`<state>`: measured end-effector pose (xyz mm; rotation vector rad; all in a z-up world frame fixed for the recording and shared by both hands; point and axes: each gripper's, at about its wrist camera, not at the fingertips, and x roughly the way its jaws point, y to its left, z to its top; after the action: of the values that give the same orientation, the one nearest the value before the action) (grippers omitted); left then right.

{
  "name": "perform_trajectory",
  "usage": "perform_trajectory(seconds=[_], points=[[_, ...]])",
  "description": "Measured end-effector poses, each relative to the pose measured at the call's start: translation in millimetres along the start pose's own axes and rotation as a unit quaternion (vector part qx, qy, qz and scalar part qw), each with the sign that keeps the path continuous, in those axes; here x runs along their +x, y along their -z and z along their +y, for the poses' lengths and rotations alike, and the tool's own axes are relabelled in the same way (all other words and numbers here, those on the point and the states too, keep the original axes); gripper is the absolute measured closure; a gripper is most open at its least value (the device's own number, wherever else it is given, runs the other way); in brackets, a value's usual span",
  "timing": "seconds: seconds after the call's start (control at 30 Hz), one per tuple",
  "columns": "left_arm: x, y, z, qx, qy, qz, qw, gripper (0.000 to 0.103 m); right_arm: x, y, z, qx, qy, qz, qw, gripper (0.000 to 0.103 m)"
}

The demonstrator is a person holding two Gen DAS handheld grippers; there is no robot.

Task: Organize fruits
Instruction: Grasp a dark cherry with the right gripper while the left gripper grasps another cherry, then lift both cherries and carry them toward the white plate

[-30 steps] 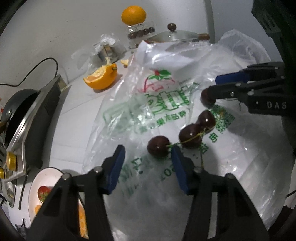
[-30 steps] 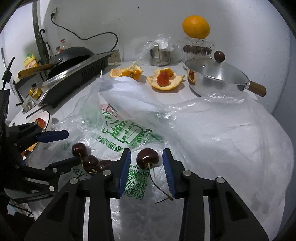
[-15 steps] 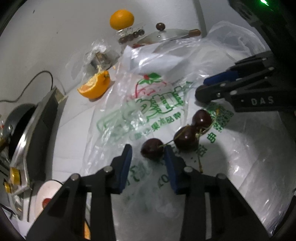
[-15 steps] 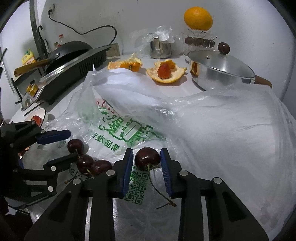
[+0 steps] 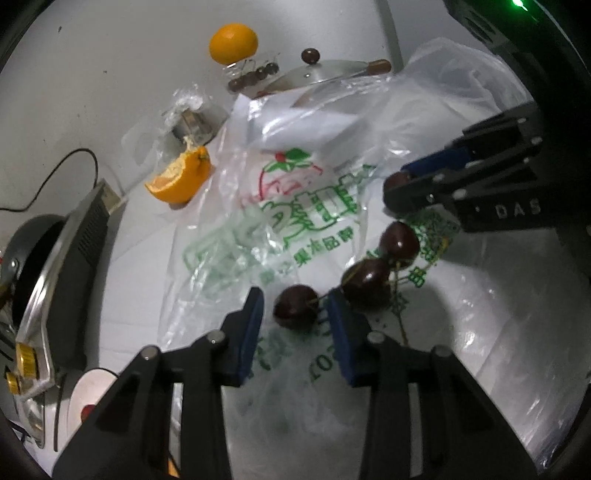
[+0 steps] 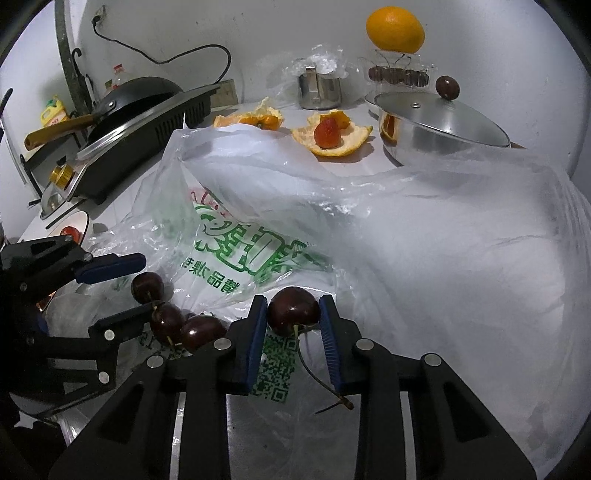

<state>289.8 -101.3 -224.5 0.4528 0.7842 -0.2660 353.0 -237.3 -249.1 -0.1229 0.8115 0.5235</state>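
Observation:
Several dark red cherries lie on a clear plastic bag (image 5: pixel 295 206) with green print. My left gripper (image 5: pixel 295 314) is open around one cherry (image 5: pixel 295 311), with a small gap at each pad. Two more cherries (image 5: pixel 365 284) lie just right of it, joined by stems. My right gripper (image 6: pixel 293 317) is shut on a separate cherry (image 6: pixel 293 316) whose stem (image 6: pixel 317 380) hangs down. That gripper also shows in the left wrist view (image 5: pixel 402 188). The left gripper shows in the right wrist view (image 6: pixel 125 291) around its cherry (image 6: pixel 147 287).
At the back stand a steel pot with lid (image 6: pixel 436 129), a steel cup (image 6: pixel 319 88), a whole orange (image 6: pixel 395 29) on a clear box of cherries, and orange peels with a strawberry (image 6: pixel 327 133). A stove with a black pan (image 6: pixel 140 107) and a white plate (image 5: pixel 88 391) lie left.
My left gripper has advanced and narrowed around the nearest cherry. My right gripper has closed its pads onto its cherry.

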Motion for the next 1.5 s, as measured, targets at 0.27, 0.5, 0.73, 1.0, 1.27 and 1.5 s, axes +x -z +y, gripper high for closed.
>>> perform_trajectory(seconds=[0.27, 0.5, 0.73, 1.0, 1.27, 1.5], points=[[1, 1, 0, -0.007, 0.025, 0.003, 0.9997, 0.077, -3, 1, 3, -0.005, 0.004, -0.005, 1.0, 0.073], [-11, 3, 5, -0.025, 0.039, -0.008, 0.9989, 0.077, -14, -2, 9, -0.009, 0.011, -0.016, 1.0, 0.073], [-29, 7, 8, -0.034, 0.042, -0.022, 0.9983, 0.077, -29, -4, 19, -0.018, 0.018, -0.027, 0.999, 0.073], [-52, 13, 11, -0.042, 0.038, -0.036, 0.9977, 0.077, -48, -4, 34, -0.029, 0.024, -0.038, 0.999, 0.073], [-69, 24, 17, -0.059, 0.036, -0.044, 0.9967, 0.077, -63, -3, 50, -0.042, 0.029, -0.047, 0.998, 0.073], [-84, 34, 27, -0.076, 0.029, -0.054, 0.9952, 0.077, -72, -5, 67, -0.054, 0.029, -0.053, 0.997, 0.073]])
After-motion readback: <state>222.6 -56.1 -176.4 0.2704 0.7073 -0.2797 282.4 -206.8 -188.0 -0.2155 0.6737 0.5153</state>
